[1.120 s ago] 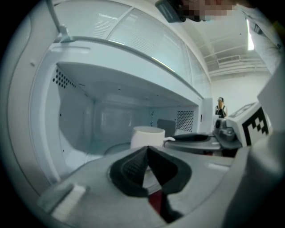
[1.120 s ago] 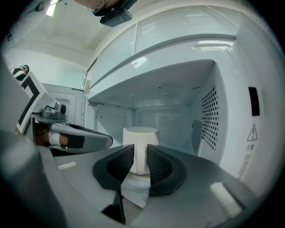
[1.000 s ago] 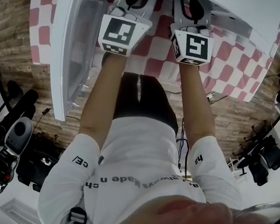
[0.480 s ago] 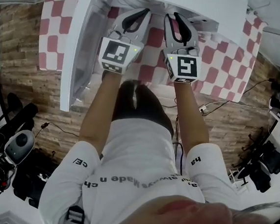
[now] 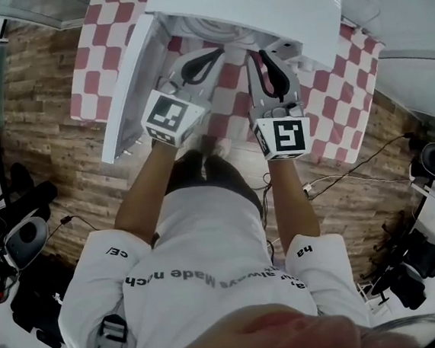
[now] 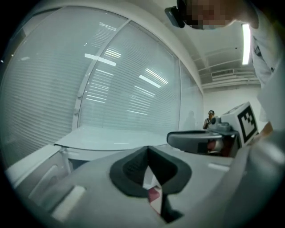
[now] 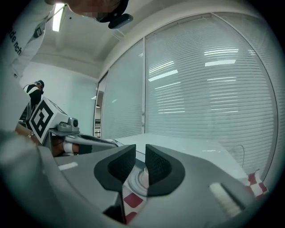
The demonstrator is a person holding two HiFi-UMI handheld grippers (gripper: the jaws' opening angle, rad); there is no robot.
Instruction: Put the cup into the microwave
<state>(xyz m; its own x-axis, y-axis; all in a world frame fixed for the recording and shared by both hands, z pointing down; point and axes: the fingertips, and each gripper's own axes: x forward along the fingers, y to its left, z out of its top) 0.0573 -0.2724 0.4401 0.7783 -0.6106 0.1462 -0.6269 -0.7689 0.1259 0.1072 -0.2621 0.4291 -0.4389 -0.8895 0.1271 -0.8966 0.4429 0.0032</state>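
the left gripper [image 6: 147, 150] has its jaws closed on nothing. the right gripper [image 7: 140, 155], jaws a slit apart and empty, points at the open white microwave [image 5: 262, 4] on the checked cloth [image 5: 335, 104].

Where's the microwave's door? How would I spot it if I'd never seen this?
Find the red-and-white checked cloth at the top of the head view; the white microwave stands on it. Its door is the long white panel swung open on the left, beside the left gripper, the only part sticking out.
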